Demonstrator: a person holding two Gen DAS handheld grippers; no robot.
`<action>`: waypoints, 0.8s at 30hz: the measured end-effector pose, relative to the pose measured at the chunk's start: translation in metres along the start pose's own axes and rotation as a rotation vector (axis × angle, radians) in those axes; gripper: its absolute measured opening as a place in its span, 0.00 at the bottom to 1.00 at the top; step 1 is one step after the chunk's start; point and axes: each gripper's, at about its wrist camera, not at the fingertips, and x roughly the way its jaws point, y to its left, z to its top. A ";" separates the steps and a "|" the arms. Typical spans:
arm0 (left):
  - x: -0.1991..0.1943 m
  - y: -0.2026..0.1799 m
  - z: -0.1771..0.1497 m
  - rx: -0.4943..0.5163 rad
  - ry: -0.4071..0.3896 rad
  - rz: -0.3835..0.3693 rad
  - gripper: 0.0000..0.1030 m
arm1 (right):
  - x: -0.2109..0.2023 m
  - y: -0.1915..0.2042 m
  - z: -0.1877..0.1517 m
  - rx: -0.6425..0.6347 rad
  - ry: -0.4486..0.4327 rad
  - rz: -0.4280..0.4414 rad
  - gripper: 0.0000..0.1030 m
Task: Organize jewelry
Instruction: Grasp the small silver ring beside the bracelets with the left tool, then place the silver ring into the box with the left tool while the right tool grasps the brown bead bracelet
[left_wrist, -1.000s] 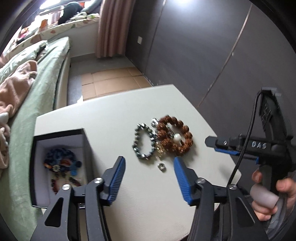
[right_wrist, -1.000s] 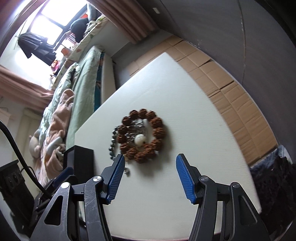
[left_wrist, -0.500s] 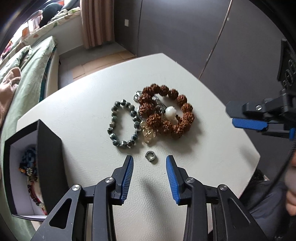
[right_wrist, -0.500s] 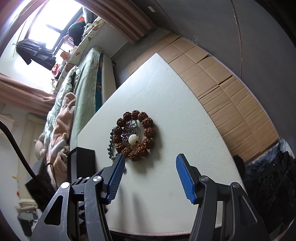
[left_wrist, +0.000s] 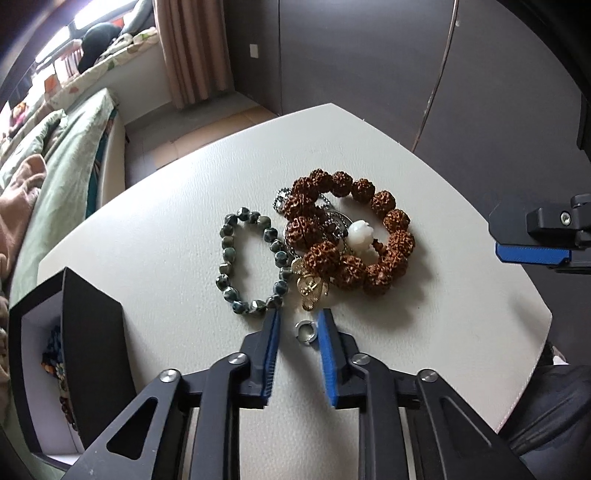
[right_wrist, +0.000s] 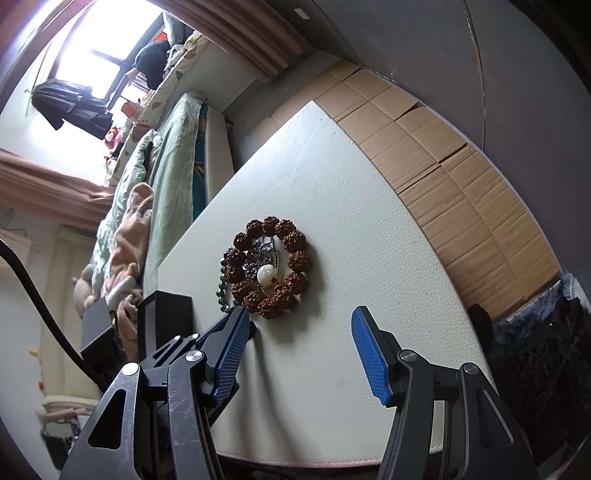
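Note:
A small silver ring (left_wrist: 306, 331) lies on the white table (left_wrist: 177, 206), between the blue pads of my left gripper (left_wrist: 299, 318). Its jaws are closing; the right pad is at the ring, and a gap shows on the left side. Just beyond lie a green stone bracelet (left_wrist: 251, 262), a gold pendant (left_wrist: 312, 290) and a brown bead bracelet (left_wrist: 354, 236) with a white bead and a silver chain inside it. My right gripper (right_wrist: 300, 312) hangs open over the table, short of the brown bracelet (right_wrist: 271, 271), with nothing between its fingers.
An open black jewelry box (left_wrist: 92, 354) with white lining stands at the table's left edge, with beaded pieces inside. A bed (left_wrist: 62, 158) lies left of the table. Flattened cardboard (right_wrist: 461, 177) covers the floor beyond it. Dark wardrobe doors (left_wrist: 369, 55) rise behind.
My left gripper has come down and forward over the table until the silver ring sits between its fingers, and its jaws have narrowed a lot. The right gripper has hardly moved.

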 end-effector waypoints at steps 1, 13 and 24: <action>0.000 0.001 0.000 -0.005 0.000 0.000 0.15 | 0.001 0.000 0.000 0.000 0.002 -0.002 0.57; -0.024 0.025 -0.001 -0.101 -0.033 -0.055 0.13 | 0.014 0.001 0.008 0.006 0.006 -0.056 0.57; -0.058 0.060 -0.004 -0.185 -0.087 -0.041 0.13 | 0.037 0.043 0.031 -0.125 -0.049 -0.196 0.47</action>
